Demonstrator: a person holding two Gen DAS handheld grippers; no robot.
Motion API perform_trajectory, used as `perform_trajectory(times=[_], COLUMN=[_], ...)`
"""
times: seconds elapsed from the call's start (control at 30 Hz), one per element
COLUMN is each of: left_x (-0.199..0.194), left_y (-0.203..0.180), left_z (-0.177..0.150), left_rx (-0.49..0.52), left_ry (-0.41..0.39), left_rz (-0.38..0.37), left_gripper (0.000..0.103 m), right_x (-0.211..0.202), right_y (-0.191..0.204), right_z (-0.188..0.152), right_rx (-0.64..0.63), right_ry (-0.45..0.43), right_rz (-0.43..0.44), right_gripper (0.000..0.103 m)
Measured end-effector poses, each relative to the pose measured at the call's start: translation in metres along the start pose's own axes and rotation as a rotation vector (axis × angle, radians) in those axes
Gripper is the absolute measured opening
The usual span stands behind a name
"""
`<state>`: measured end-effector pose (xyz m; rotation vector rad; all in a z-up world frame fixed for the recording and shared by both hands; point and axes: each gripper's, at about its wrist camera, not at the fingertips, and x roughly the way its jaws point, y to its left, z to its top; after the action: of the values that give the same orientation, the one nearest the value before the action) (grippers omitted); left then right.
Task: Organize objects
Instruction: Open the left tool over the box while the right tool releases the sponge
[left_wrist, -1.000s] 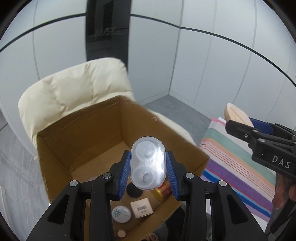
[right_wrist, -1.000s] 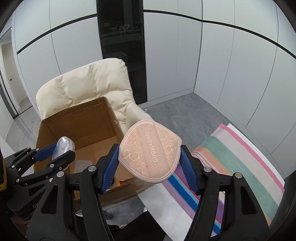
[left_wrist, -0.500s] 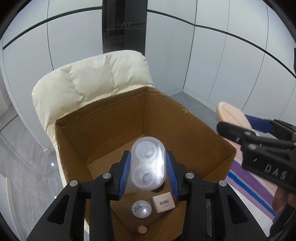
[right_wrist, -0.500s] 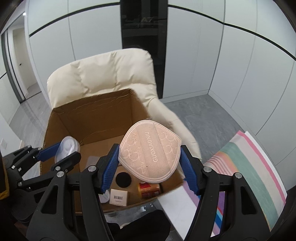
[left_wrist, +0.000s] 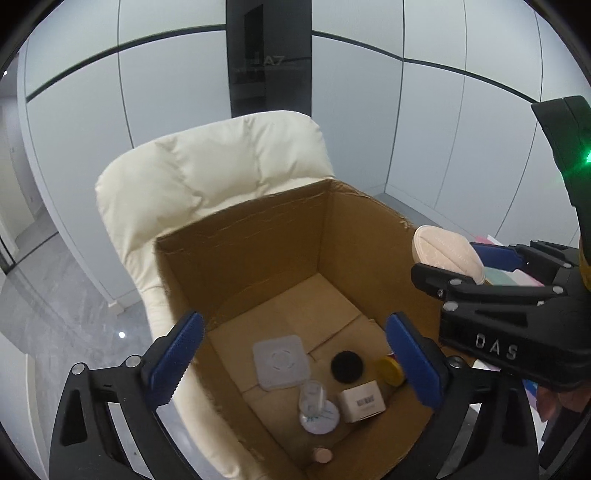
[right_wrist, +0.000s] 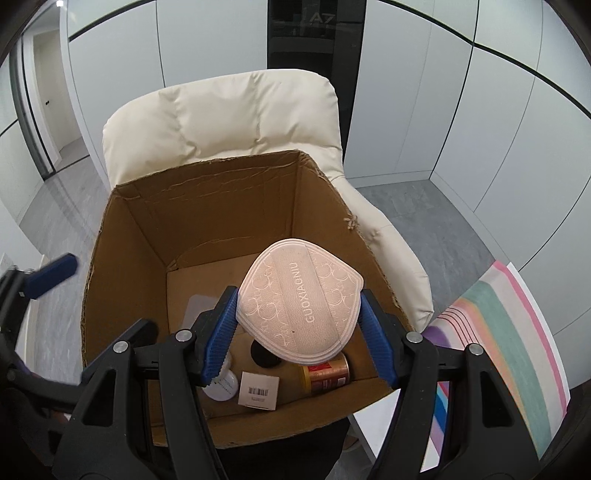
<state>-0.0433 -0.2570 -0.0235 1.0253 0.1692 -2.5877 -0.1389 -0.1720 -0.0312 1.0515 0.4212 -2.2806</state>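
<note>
Pink and soft-looking, the pad (right_wrist: 299, 302) is pinched by its edges in the right gripper (right_wrist: 299, 328) over the box (right_wrist: 229, 192), likely light and easily creased, while the left gripper (left_wrist: 291, 354) gapes empty above items at 6 o'clock.

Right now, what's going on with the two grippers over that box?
The left gripper is open and empty above the cardboard box; a clear case lies inside it among a small white carton and a black disc. The right gripper is shut on a pink pouch, held above the box, not yet dropped.
</note>
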Motion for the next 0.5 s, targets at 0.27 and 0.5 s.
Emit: perform_trajectory(times=[0.27,0.5], left_x=[0.003,0.005], left_y=[0.014,0.013], left_z=[-0.004,-0.006], left_rx=[-0.018,-0.017], left_ry=[0.018,0.029], left_rz=[0.044,0.048], left_gripper=[0.103,0.103], right_x=[0.005,-0.003], right_y=[0.004,-0.009], right_z=[0.003,0.004], right_rx=[0.027,0.088], right_ry=[0.011,-0.023], right_rz=[0.044,0.033], right_gripper=[0.070,0.096])
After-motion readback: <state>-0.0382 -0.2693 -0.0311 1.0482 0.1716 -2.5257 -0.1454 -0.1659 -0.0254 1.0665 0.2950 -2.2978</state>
